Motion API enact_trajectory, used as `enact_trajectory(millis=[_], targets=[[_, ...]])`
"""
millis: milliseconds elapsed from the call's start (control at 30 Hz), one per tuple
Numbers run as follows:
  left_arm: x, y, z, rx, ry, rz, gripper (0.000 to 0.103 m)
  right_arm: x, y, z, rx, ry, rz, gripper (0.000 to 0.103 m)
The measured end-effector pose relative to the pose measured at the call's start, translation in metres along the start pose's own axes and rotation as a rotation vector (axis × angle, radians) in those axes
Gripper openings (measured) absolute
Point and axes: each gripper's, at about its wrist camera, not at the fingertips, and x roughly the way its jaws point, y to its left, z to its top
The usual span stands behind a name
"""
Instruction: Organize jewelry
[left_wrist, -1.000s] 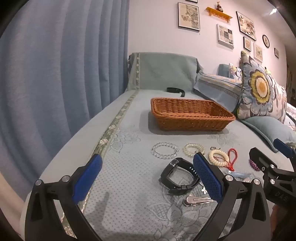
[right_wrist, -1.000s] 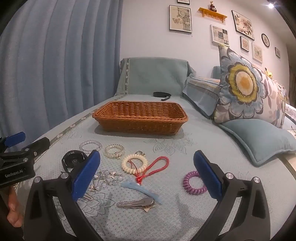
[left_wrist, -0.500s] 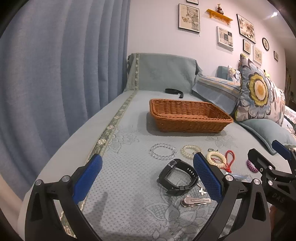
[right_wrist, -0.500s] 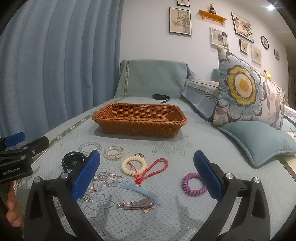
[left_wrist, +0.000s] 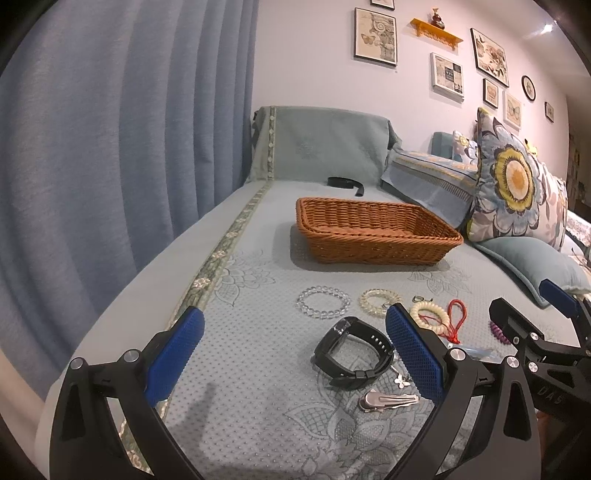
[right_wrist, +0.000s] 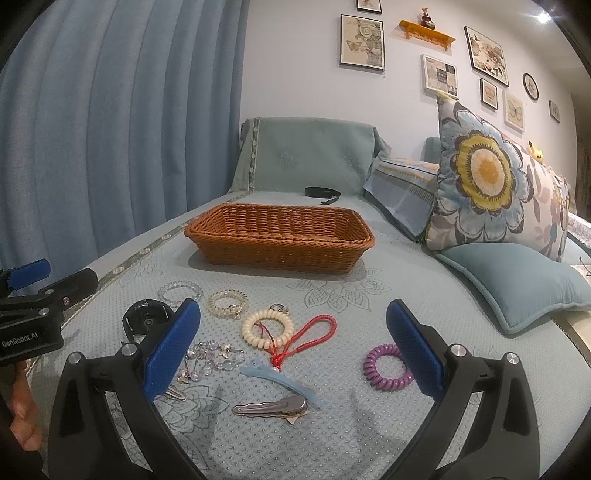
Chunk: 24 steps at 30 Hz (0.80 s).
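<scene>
Basket (right_wrist: 280, 236) at 12 o'clock holds nothing visible; jewelry all unsorted. Left gripper (left_wrist: 295, 354) and right gripper (right_wrist: 293, 350) spread, holding nothing.

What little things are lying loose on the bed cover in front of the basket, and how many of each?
Bead bracelets: 3, clear, pearly, cream
Crystal bead chain: 1
Hair clips: 2, blue, silver
Purple coil hair tie: 1
Black watch: 1
Red cord: 1
Total: 9
</scene>
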Motion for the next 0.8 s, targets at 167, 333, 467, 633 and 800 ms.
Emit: enact_trajectory(millis=[167,333,467,633,800], targets=[[-0.0006,0.0003,0.0002,0.0,-0.002,-0.002,0.096,0.0002,-0.0001,0.0001,-0.001,0.0,0.001,0.097],[-0.0013,-0.0011,0.0006,0.001,-0.003,-0.001,0.096,0.0003,0.0004,0.0001,-0.003,0.001,0.001,0.097],[-0.0011,-0.0008,0.0002,0.001,-0.002,-0.001,0.096,0.0006,0.0011,0.0006,-0.004,0.002,0.0,0.097],[-0.0008,-0.0003,-0.0003,0.0,-0.001,0.0,0.096,0.0004,0.0007,0.0003,-0.005,0.003,-0.001,0.097],[0.0005,0.0011,-0.0006,-0.001,0.002,0.001,0.096,0.0016,0.0001,0.0,-0.009,0.005,-0.002,0.097]])
